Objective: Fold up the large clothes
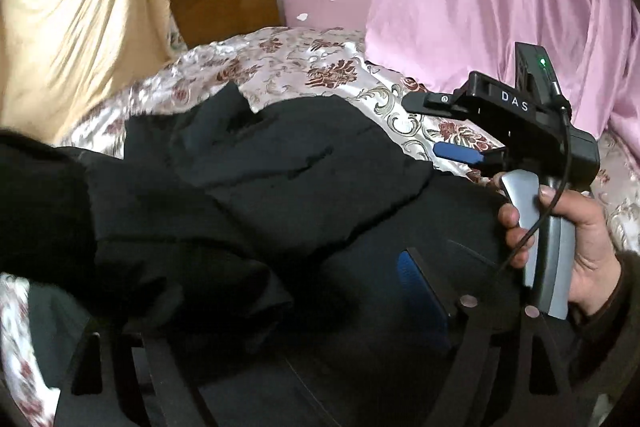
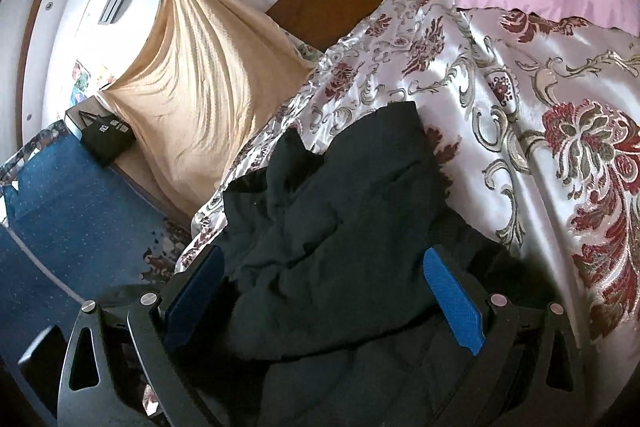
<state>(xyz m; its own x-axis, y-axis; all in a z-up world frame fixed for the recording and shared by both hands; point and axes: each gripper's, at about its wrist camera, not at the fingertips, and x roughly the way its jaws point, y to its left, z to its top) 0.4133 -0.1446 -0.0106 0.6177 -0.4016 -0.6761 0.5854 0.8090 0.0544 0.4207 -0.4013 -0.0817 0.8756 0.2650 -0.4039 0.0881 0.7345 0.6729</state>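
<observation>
Both grippers, left gripper (image 1: 256, 311) and right gripper (image 2: 320, 299), hang jaws apart over the black jacket (image 2: 340, 211) bunched on the near floral bedspread (image 2: 520, 75); I judge a fold just released, next needing fresh edge grips.

Left gripper (image 1: 256, 307) jaws wide, right gripper (image 2: 324, 291) jaws wide, right hand (image 1: 576, 227) gripping handle
</observation>
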